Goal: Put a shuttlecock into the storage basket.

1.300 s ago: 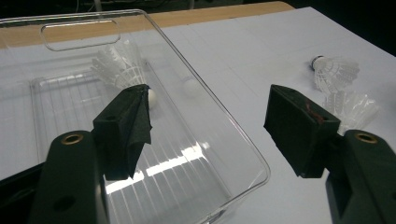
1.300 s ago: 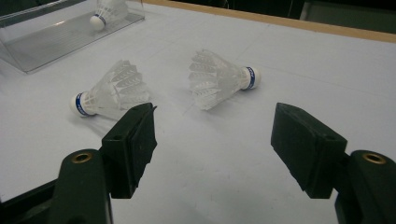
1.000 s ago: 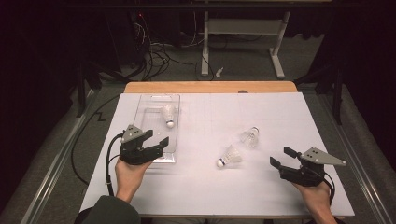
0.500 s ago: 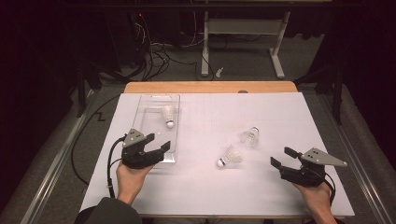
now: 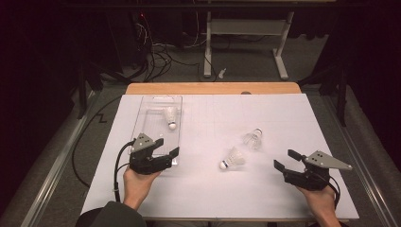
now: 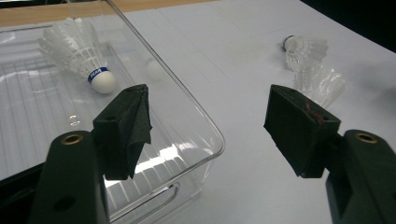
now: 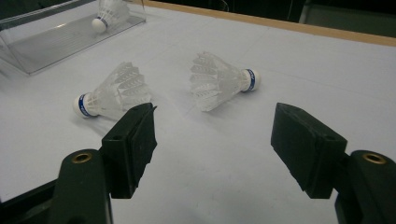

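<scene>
Two shuttlecocks lie loose on my table, a third rests in the clear tray.

From the left: my left gripper (image 5: 171, 155) hovers, jaws apart, at the near corner of the clear tray (image 5: 144, 124) holding one shuttlecock (image 5: 170, 117); two loose shuttlecocks (image 5: 233, 158) lie mid-table; my right gripper (image 5: 285, 160) waits near them, jaws apart, empty.

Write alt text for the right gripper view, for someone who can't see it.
Two white feathered shuttlecocks with blue-banded cork tips lie on their sides on a white table sheet, one at left and one at centre, just beyond the open black jaws of the right gripper. At top left, a clear plastic tray holds a third shuttlecock.
</scene>
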A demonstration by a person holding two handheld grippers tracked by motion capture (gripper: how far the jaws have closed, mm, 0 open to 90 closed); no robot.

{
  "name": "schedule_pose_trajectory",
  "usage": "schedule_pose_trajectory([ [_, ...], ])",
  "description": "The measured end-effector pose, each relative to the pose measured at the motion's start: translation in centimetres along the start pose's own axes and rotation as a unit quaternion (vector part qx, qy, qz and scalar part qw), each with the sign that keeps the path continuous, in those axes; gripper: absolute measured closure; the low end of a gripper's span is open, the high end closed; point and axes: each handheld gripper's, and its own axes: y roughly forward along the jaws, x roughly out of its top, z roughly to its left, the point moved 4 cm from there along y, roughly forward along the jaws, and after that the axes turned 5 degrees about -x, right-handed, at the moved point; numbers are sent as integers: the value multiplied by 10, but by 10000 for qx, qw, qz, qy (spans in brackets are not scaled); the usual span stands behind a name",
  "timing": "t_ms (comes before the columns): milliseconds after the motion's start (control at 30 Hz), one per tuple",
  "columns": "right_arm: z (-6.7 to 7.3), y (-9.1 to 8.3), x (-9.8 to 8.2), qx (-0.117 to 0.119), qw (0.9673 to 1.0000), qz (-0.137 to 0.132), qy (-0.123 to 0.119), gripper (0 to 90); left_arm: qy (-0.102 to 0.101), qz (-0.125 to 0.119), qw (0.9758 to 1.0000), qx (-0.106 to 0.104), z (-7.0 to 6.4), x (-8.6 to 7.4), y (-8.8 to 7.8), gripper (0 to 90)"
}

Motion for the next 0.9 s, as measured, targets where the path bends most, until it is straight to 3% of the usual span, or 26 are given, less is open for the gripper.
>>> schedule_pose_trajectory([
  [267,0,0,0,-4,10000,5,9,310,15,45,9999,-166,-6,2,7,329],
  [900,0,0,0,-1,10000,1,9,310,110,123,9994,-304,-15,7,20,332],
])
